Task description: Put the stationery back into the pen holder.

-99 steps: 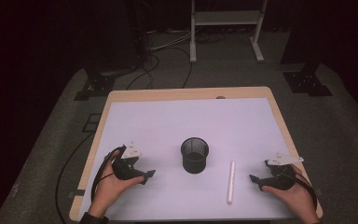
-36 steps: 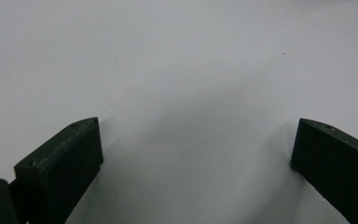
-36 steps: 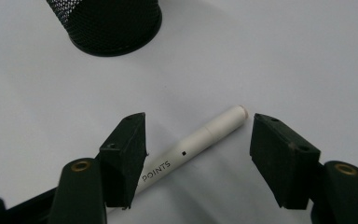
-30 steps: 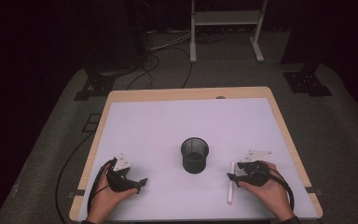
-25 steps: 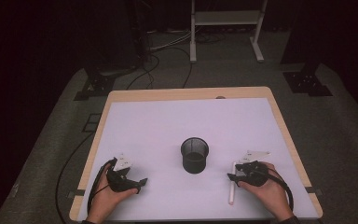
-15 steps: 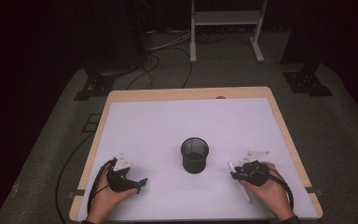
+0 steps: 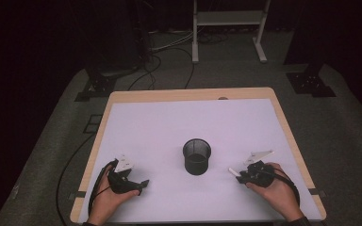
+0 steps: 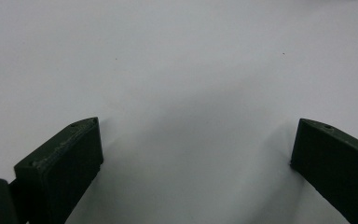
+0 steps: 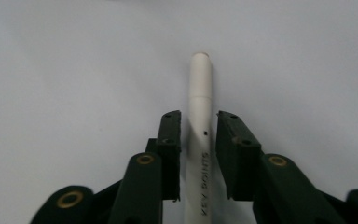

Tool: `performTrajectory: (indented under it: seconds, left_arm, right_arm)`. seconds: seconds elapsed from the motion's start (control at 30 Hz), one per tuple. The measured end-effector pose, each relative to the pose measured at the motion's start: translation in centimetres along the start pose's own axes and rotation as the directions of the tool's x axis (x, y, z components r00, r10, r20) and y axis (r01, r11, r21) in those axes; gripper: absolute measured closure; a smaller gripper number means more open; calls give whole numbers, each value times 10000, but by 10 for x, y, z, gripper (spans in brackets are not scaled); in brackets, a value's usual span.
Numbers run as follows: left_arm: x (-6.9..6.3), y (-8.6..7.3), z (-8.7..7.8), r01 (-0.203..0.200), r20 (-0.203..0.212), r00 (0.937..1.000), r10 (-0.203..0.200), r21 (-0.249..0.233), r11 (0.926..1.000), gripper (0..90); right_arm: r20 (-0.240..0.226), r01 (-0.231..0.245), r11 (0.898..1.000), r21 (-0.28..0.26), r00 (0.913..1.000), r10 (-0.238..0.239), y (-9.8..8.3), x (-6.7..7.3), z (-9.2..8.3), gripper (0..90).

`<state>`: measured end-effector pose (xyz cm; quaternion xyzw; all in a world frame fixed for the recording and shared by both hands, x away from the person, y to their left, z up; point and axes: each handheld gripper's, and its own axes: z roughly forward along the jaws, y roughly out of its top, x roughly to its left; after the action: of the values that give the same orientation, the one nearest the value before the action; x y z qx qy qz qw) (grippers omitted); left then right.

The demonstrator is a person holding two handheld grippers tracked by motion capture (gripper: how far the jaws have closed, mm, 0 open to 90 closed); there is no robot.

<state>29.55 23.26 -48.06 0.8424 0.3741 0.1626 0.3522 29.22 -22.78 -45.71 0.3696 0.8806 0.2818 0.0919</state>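
Since the earliest frame the right gripper (image 7: 242, 175) has come in from the right edge of the counter (image 7: 169, 122) to the white pen (image 9: 200, 116), and its jaws have just been closing on it. In the right gripper view the pen runs straight out between the two jaws, which sit tight on either side of its barrel, so it looks pinched near the middle, its capped end pointing away from the hand. In the high view only that short white end pokes out from the gripper, toward the left and the mesh cup (image 7: 197, 157), which stands upright mid-counter, just to the left of the right hand. Gripping the pen along the jaws' own line probably makes it easy to tip upright later and drop it into the cup, which seems to be the aim. Whether the pen is already clear of the counter cannot be told. The left gripper (image 7: 134, 183) rests near the left front corner, well away from the cup, its jaws spread wide over bare white surface with nothing between them; it appears to be parked out of the way while the right hand works.
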Motion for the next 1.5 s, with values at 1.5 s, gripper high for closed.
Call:
performTrajectory:
  seconds: [1.5]
  left_arm:
    - [0,0,0,9,9,10000,-9,-1,10000,11]
  right_arm:
    - [-805,104,9949,1008,9967,-22,51,-9,4,781]
